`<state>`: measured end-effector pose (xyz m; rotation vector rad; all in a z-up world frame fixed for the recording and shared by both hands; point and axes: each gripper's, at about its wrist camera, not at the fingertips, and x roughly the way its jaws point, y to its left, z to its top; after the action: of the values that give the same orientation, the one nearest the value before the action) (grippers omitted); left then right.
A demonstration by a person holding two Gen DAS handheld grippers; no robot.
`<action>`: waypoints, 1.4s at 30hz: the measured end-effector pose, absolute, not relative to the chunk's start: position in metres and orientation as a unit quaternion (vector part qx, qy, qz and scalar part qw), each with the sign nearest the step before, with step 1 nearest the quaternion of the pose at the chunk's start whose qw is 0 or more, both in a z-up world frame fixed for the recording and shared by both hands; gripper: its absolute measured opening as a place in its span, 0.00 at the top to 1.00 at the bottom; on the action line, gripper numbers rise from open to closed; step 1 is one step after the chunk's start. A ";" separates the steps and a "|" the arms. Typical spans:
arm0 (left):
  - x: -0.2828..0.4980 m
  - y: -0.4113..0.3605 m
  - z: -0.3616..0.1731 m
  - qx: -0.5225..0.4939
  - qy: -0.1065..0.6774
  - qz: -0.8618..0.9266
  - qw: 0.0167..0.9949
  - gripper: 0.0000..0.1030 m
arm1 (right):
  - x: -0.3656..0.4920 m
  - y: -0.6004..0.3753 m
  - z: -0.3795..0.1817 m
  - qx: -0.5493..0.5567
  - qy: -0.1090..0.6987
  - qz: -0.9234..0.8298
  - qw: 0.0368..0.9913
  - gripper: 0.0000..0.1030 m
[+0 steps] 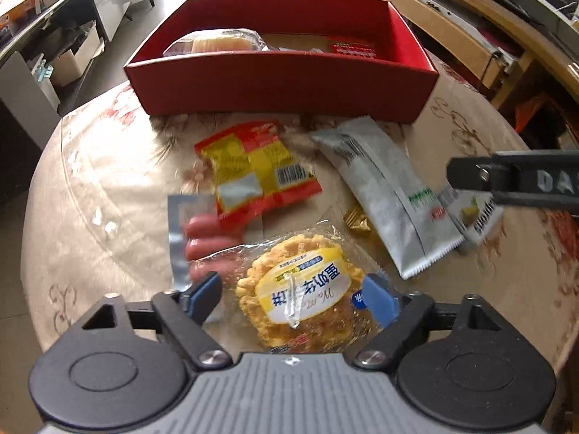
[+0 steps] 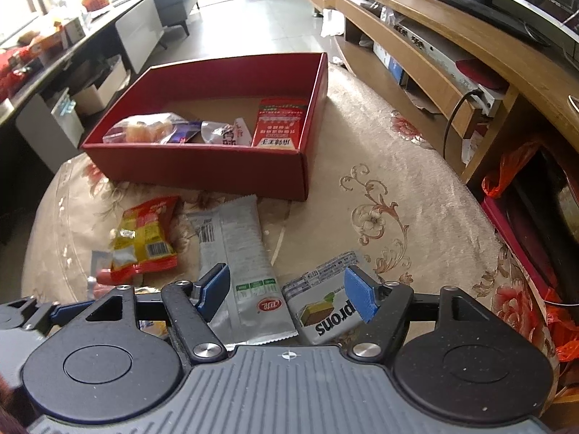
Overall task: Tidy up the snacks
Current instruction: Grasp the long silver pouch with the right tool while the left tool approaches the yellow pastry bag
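My left gripper [image 1: 292, 296] points down at a clear-wrapped waffle pack [image 1: 300, 289] with a yellow label; both blue pads touch its wrapper, one on each side. A sausage pack [image 1: 202, 235], a red-yellow pack [image 1: 253, 170] and a long silver pack [image 1: 383, 195] lie beyond it. My right gripper [image 2: 289, 291] stands open over the silver pack's [image 2: 235, 246] near end and a small grey pack [image 2: 322, 303]. One of its fingers [image 1: 506, 181] shows above that grey pack [image 1: 470, 217]. The red box [image 2: 202, 166] holds a few snack packs.
The round table [image 2: 416, 188] has a floral cloth, with bare cloth to the right of the box. A small gold sweet [image 1: 356, 218] lies beside the silver pack. A wooden TV cabinet [image 2: 416, 36] runs along the right and a desk [image 2: 72, 47] along the left.
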<state>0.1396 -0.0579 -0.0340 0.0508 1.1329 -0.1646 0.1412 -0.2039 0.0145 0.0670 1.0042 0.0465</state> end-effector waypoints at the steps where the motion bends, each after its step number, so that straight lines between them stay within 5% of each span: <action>1: 0.137 -0.054 -0.032 0.017 0.538 -0.080 0.839 0.26 | 0.141 -0.204 0.014 0.030 0.483 0.024 0.875 0.26; 11: 0.124 -0.025 -0.035 -0.087 0.569 -0.090 0.812 0.23 | 0.141 -0.199 0.012 0.026 0.490 0.036 0.871 0.26; 22: 0.135 -0.072 -0.060 -0.037 0.570 -0.041 0.820 0.01 | 0.141 -0.198 0.016 0.029 0.485 0.044 0.873 0.24; 31: 0.125 -0.054 -0.052 -0.043 0.569 -0.057 0.819 0.23 | 0.141 -0.206 0.018 0.037 0.484 0.042 0.873 0.24; 42: 0.120 -0.029 -0.044 -0.060 0.566 -0.065 0.820 0.25 | 0.158 -0.178 0.001 0.000 0.502 0.057 0.863 0.24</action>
<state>0.1198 -0.0295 -0.0442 -0.1268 1.2051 -0.1394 0.1583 -0.1779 0.0008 -0.0005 1.0526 0.1198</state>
